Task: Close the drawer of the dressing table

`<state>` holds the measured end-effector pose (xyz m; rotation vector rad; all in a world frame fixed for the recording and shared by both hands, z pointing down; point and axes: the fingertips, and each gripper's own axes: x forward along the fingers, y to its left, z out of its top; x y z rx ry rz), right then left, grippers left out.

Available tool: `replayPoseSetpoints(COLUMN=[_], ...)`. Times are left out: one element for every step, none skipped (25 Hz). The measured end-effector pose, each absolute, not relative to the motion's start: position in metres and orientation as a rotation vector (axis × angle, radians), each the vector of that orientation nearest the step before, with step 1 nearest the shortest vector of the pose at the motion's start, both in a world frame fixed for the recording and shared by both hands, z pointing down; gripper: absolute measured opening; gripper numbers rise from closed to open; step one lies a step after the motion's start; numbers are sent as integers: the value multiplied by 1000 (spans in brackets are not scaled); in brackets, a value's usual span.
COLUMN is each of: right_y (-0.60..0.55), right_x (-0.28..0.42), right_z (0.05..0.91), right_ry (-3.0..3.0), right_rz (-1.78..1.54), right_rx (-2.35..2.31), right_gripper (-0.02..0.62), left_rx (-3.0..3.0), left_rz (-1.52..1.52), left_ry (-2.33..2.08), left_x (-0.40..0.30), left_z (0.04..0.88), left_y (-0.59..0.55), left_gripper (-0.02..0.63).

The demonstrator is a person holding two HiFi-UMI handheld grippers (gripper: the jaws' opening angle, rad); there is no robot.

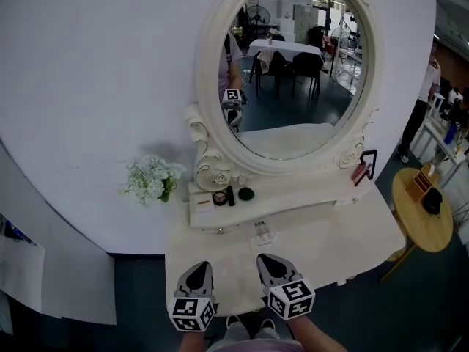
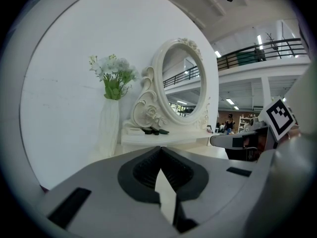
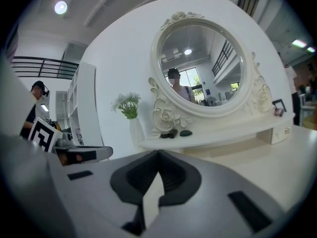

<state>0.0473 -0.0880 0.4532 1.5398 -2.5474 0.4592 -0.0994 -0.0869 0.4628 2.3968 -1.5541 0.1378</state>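
Observation:
The white dressing table (image 1: pixel 330 233) stands against a white wall, with an oval mirror (image 1: pixel 293 64) and a raised shelf (image 1: pixel 293 194) below it. No drawer front shows in the head view. Under the shelf's right end a small drawer with a knob (image 3: pixel 283 131) looks flush. My left gripper (image 1: pixel 199 265) and right gripper (image 1: pixel 264 258) hover side by side over the table's front edge, pointing at the mirror. Both are shut with nothing between the jaws, as the left gripper (image 2: pixel 160 148) and right gripper (image 3: pixel 158 152) show close up.
A white vase of flowers (image 1: pixel 152 178) stands at the table's back left. Small cosmetics (image 1: pixel 229 195) lie on the shelf, and a pink item in a black holder (image 1: pixel 364 169) sits at its right end. A round wooden side table (image 1: pixel 421 218) stands at the right, with a person (image 1: pixel 426 97) beyond it.

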Motion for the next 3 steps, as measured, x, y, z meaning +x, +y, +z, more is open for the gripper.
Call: replayPoseSetpoints(right_y=[-88,-87,-87], right_x=[47,47,46], right_z=[453,453,453], right_ry=[-2549,-2550,-2551], right_rz=[460,460,461], right_rx=[1538,1536,1534], right_gripper=[3,3,3], left_rx=[2395,2394,2392], left_rz=[139,139,140], left_ry=[-1556,-1558,-1559], left_x=[-100,-100,-100], left_z=[463,463,463], left_y=[-86,-86,-85], left_gripper=[3,2,2])
